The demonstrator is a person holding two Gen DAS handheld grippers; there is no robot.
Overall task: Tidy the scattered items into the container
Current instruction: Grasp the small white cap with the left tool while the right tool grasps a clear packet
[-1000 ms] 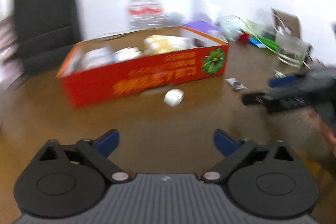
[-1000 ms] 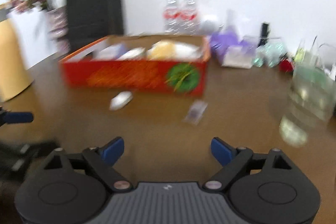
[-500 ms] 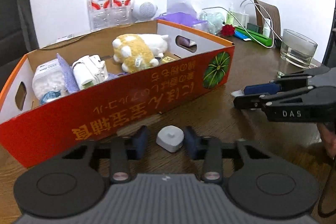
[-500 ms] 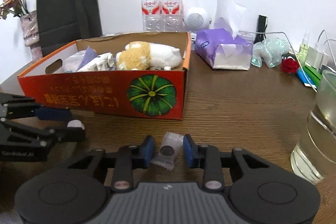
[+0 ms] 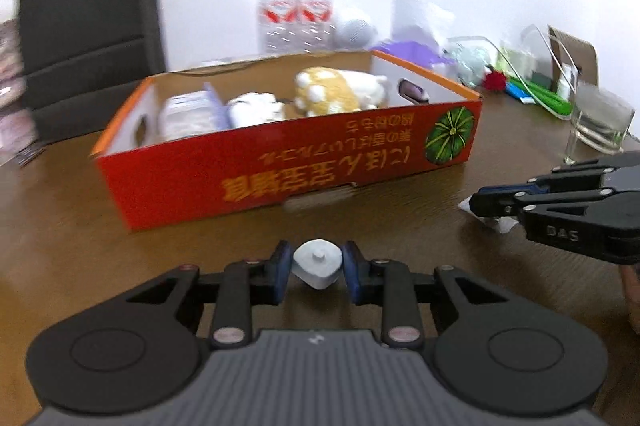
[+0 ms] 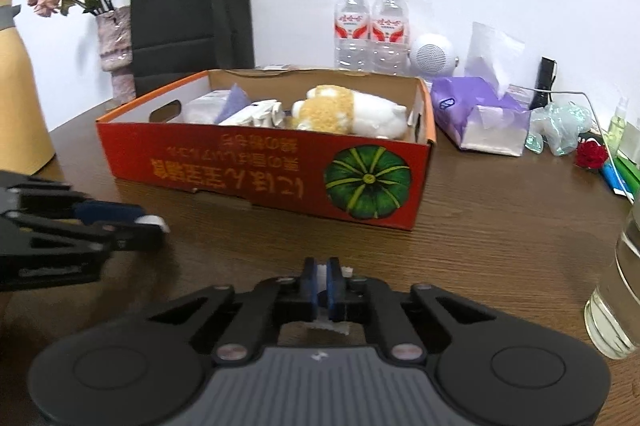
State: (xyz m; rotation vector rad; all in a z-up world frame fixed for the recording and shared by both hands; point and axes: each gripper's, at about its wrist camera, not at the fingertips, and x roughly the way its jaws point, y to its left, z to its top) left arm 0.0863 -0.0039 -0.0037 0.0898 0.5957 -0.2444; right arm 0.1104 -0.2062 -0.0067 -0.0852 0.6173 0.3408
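Observation:
The red cardboard box [image 5: 248, 182] with a green pumpkin print stands on the brown table; it also shows in the right wrist view [image 6: 224, 170]. It holds a plush toy [image 6: 352, 112], white packets and a purple item. My left gripper [image 5: 316, 268] is shut on a small white plastic piece [image 5: 317, 263], in front of the box. My right gripper [image 6: 321, 284] is shut on a clear sachet [image 6: 330, 324], whose edges stick out past the fingers. The right gripper also shows in the left wrist view [image 5: 492, 204], the left one in the right wrist view [image 6: 154, 226].
Behind the box stand two water bottles [image 6: 370, 26], a black paper bag [image 6: 192, 14], a white speaker [image 6: 434, 52] and a purple tissue pack [image 6: 480, 114]. A glass of water [image 6: 616, 290] stands at the right. A vase of dried flowers [image 6: 116, 50] and a yellow jug [image 6: 20, 98] stand at the left.
Both grippers have closed: the left on the white plastic piece, the right on the clear sachet. Both have pulled back a little from the box with their items.

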